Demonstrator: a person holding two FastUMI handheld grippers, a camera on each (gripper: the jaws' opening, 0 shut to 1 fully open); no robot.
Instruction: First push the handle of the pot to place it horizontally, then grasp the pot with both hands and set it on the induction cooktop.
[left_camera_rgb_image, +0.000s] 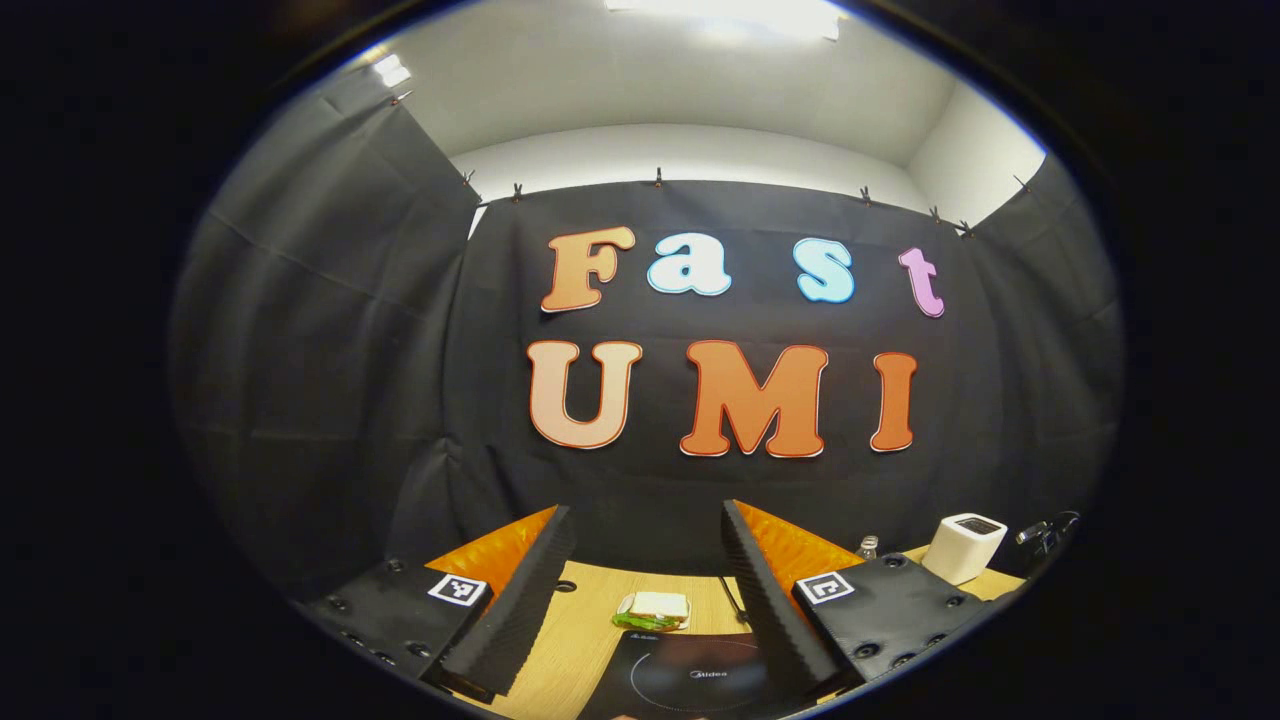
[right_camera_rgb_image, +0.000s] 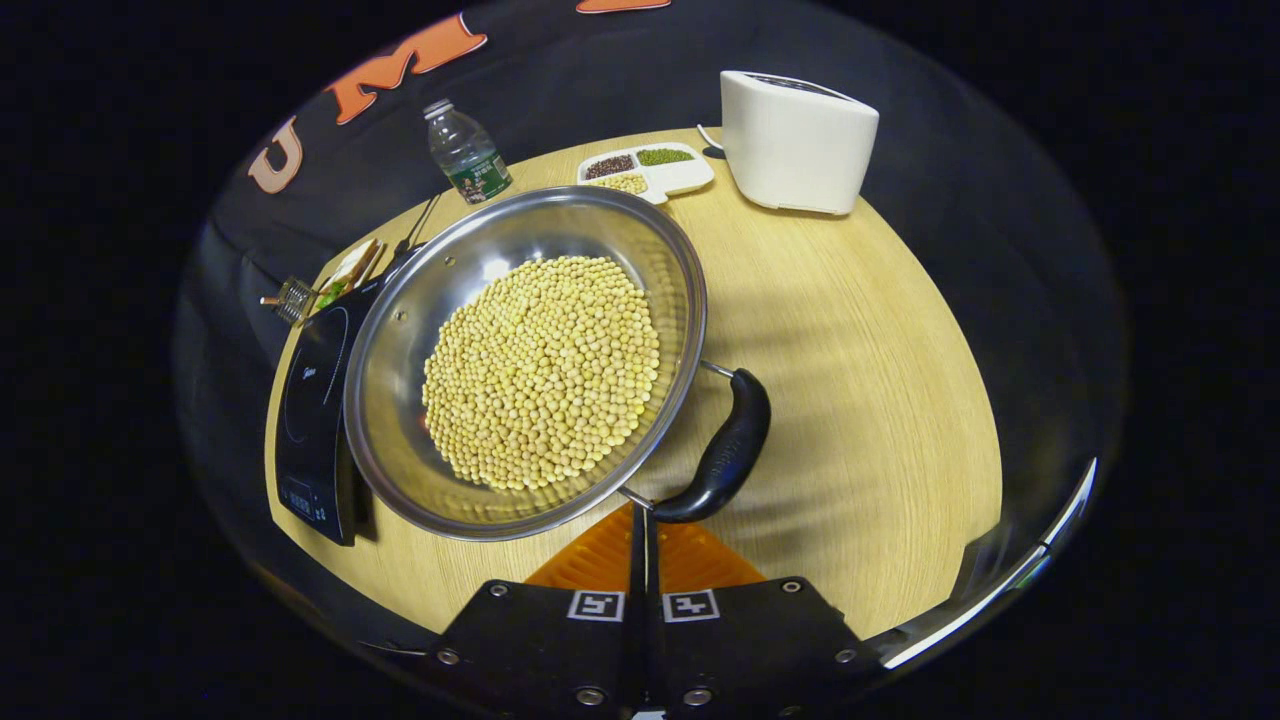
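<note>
Plainly the pot (right_camera_rgb_image: 530, 360) is the thing to reckon with: a wide, shallow steel pan, well filled with pale dried beans (right_camera_rgb_image: 545, 370), so I judge it heavy for its size and quick to spill if it tips. It sits on the wooden table (right_camera_rgb_image: 860, 400), its far-left rim lapping over the near edge of the black induction cooktop (right_camera_rgb_image: 310, 400), not yet squarely on it. The polished wall looks slippery, a poor place to pinch. Its dark curved side handle (right_camera_rgb_image: 725, 450) stands out from the pot's near-right rim on two thin metal rods, and looks stiff and grippy; that is where I would take hold, with a second hold wanted on the rim opposite, since one handle alone would let the load swing.

The right claw (right_camera_rgb_image: 640, 530) has its fingers pressed together with nothing between them, their tips right by the lower end of the handle; whether they touch it I cannot tell. The left claw (left_camera_rgb_image: 645, 570) is held wide apart and empty, raised above the table on the cooktop's (left_camera_rgb_image: 690, 675) side, away from the pot.

Beyond the pot stand a water bottle (right_camera_rgb_image: 465, 150), a divided dish of grains (right_camera_rgb_image: 645, 170) and a white box-like appliance (right_camera_rgb_image: 795, 140); a sandwich (right_camera_rgb_image: 350, 270) lies past the cooktop
</note>
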